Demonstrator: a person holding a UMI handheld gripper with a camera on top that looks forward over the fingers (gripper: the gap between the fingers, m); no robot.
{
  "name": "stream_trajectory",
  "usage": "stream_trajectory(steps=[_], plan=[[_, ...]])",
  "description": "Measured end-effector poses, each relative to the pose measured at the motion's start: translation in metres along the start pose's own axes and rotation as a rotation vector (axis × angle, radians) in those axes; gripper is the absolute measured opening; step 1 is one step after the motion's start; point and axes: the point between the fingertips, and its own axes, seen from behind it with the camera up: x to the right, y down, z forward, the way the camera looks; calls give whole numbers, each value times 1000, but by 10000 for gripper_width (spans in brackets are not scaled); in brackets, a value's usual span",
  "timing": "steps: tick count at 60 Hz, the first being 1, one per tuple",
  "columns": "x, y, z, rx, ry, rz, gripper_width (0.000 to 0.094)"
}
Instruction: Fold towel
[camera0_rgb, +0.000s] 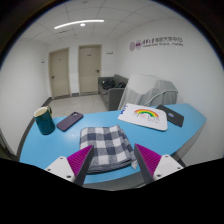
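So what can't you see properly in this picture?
All in the gripper view:
- Towel: its near edge is hidden behind the fingers; the gripper is open.
- Wall sign: letters too small to read.
- Mug: the inside is hidden by its rim.
- Drawing: a rainbow shape; details too small.
- Table: the near edge is cut off.

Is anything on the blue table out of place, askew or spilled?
Nothing stands out. The checked towel lies flat on the blue table, just ahead of the open gripper; the cup stands upright, nothing spilled.
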Motion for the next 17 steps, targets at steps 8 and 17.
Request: stream_trajectory(steps=[8, 17], plan=[[-16, 3, -66, 8, -37, -13, 836], [-17, 3, -116, 19, -79, -2, 836]])
